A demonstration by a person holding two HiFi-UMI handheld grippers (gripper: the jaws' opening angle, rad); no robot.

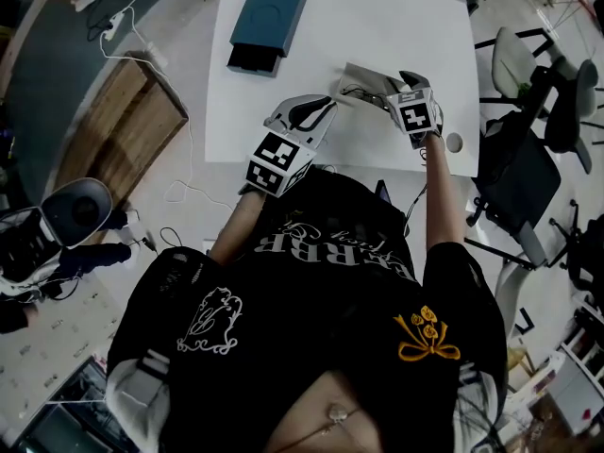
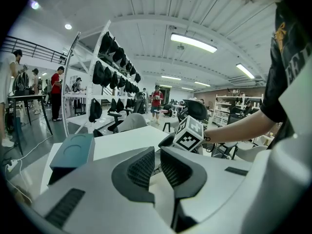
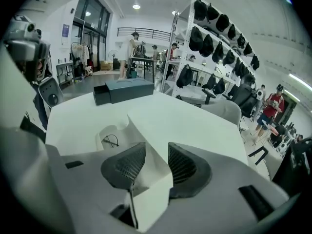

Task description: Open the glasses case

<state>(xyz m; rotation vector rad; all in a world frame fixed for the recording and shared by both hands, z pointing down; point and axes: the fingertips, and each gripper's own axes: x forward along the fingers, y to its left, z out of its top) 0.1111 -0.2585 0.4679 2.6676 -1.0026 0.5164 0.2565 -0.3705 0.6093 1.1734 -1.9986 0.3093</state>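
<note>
Black printed shirt (image 1: 311, 328) fills the bottom of the head view. Beyond it the glasses case (image 1: 363, 81) sits near the counter's (image 1: 377, 26) middle, a little toward the right edge. Its white lid (image 3: 165, 126) is raised, and a thin wire frame (image 3: 111, 141) shows in its hollow.

The right gripper (image 1: 401, 83) reaches over the case from the near side. Its jaws stand apart with the lid's corner between them, and the pads do not press on it. The left gripper (image 1: 326, 109) meets the case's left end. Its jaws are nearly together and appear to pinch a thin pale edge of the case.

A teal box (image 1: 269, 17) lies at the far left corner, well apart from the case. Office chairs (image 1: 528, 74) stand off the right edge.
</note>
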